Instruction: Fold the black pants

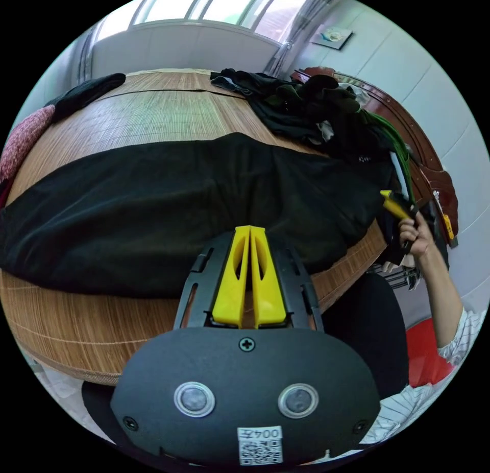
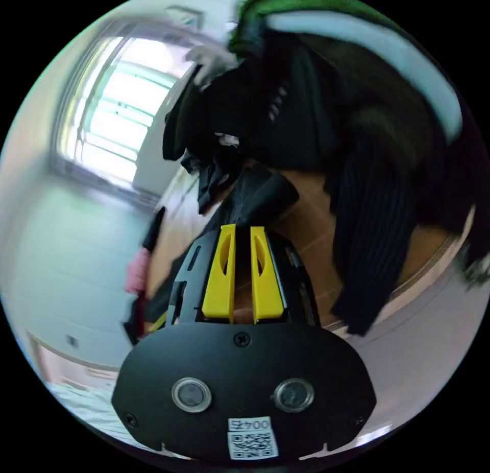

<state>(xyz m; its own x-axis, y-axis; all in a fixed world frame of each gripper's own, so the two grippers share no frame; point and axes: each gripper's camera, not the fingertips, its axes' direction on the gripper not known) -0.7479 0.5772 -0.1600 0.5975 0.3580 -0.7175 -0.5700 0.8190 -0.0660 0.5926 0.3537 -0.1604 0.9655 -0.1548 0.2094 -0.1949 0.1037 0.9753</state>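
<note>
Left gripper (image 1: 249,230): jaws together, empty, over pants (image 1: 168,207); pants spread flat on mat (image 1: 153,110)
Right gripper (image 2: 243,230): jaws narrowly apart, empty (blurred), near pile (image 2: 306,100)

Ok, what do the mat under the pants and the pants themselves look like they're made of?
The mat looks like woven bamboo or reed: tan, with fine parallel slats and a stitched band along its edge. The black pants look like a soft, matte woven fabric, perhaps cotton or a blend: no sheen, and they lie limp with gentle folds. The exact fibre can't be told from here.
</note>
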